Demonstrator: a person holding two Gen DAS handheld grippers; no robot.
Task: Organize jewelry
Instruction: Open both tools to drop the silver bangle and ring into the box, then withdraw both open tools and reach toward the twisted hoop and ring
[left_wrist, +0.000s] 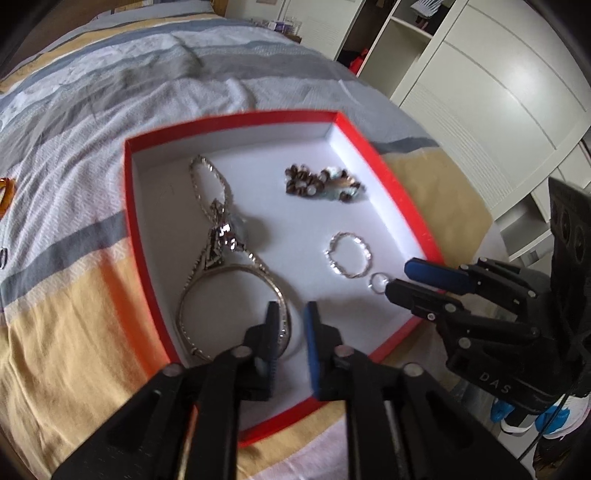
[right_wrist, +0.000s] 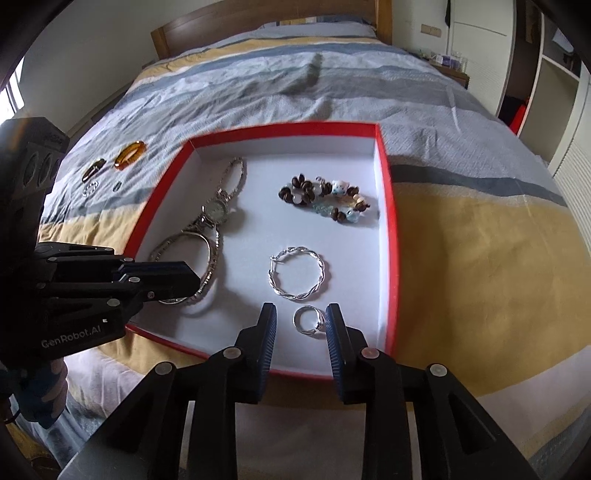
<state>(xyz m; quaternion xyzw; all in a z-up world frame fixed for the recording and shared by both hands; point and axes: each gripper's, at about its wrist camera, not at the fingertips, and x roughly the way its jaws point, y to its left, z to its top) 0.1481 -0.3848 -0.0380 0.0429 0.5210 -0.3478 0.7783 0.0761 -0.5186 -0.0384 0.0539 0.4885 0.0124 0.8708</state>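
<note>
The right gripper – fingers parted, gripping nothing – brackets the silver ring lying near the red box's near edge, likely just set down; the left gripper, slightly parted and empty, hovers over the watch.

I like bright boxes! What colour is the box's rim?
The box's rim is red and its inside is white, clearest in the right wrist view.

A box sits on the bed. In it, a watch lies along the left wall, a beaded bracelet toward the far right corner, a hoop earring nearer, a ring by the near edge. More pieces lie on the bed left of the box.
</note>
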